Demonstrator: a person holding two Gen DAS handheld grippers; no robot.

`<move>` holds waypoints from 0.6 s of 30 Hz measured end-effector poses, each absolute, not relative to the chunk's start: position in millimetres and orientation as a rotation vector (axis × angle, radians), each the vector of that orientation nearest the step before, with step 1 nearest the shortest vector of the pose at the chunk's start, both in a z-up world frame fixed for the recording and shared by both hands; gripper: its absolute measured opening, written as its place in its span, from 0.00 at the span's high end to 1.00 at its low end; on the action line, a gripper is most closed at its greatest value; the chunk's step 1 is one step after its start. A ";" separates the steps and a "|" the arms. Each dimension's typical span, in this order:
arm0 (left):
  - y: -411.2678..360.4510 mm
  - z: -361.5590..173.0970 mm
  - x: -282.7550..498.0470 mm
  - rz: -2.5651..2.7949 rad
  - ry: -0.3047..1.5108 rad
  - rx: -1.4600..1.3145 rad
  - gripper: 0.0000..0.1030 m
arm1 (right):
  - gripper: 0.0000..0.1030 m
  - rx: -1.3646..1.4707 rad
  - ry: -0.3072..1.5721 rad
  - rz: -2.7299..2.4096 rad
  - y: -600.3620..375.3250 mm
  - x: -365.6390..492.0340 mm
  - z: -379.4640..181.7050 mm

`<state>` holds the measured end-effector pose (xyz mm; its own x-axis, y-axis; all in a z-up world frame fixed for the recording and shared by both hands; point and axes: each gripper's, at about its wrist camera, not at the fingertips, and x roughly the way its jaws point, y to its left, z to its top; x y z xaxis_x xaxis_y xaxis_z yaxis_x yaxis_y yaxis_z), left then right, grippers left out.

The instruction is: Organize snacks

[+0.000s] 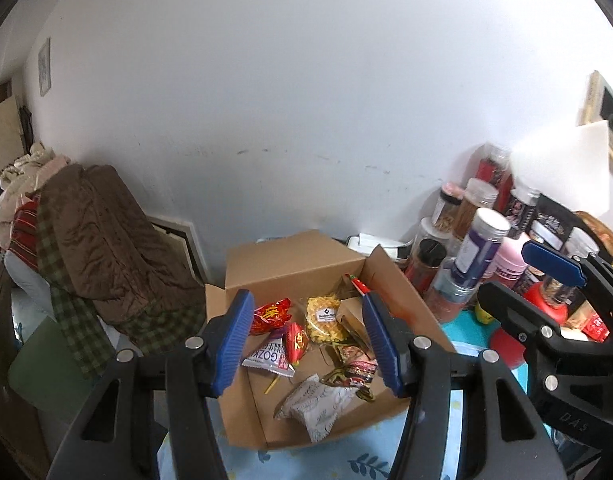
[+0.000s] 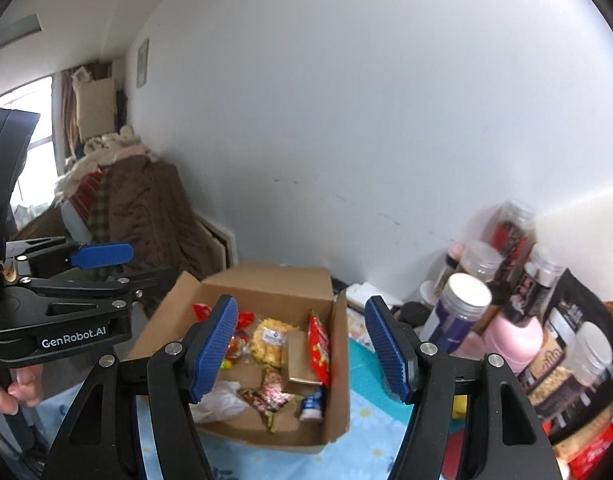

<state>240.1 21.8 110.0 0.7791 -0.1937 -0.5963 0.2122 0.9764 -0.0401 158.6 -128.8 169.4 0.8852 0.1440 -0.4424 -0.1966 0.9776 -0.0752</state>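
An open cardboard box point(image 1: 290, 258) point(image 2: 266, 280) stands on a blue flowered cloth and holds several snack packets: a yellow bag point(image 1: 324, 320) point(image 2: 269, 340), red packets point(image 1: 271, 314) point(image 2: 319, 348), a white pouch point(image 1: 314, 404) point(image 2: 220, 400) and a dark wrapper point(image 1: 352, 372) point(image 2: 266, 394). My left gripper point(image 1: 306, 344) is open and empty above the box. My right gripper point(image 2: 302, 348) is open and empty above the box too. The right gripper also shows at the right of the left wrist view point(image 1: 518, 276), and the left gripper at the left of the right wrist view point(image 2: 118, 264).
Several jars and bottles point(image 1: 478, 240) point(image 2: 458, 316) and snack bags point(image 2: 566, 364) crowd the table's right side by the wall. A chair piled with a brown coat point(image 1: 102, 240) point(image 2: 146, 208) stands at the left. The white wall is just behind the box.
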 end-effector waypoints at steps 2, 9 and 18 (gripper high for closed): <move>22.9 114.2 226.1 -0.223 0.627 0.031 0.46 | 0.35 -0.110 0.437 0.178 -130.1 144.4 173.0; 26.7 123.2 168.4 -0.213 0.548 0.035 0.29 | 0.35 -0.103 0.400 0.178 -133.2 98.5 173.8; 27.1 116.0 103.6 -0.225 0.503 0.029 0.13 | 0.20 -0.096 0.381 0.172 -138.8 42.5 156.6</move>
<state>103.6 27.1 116.0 0.8518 -0.2069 -0.4812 0.2211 0.9749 -0.0277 42.5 -138.8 156.6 0.9139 0.1490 -0.3775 -0.1849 0.9809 -0.0606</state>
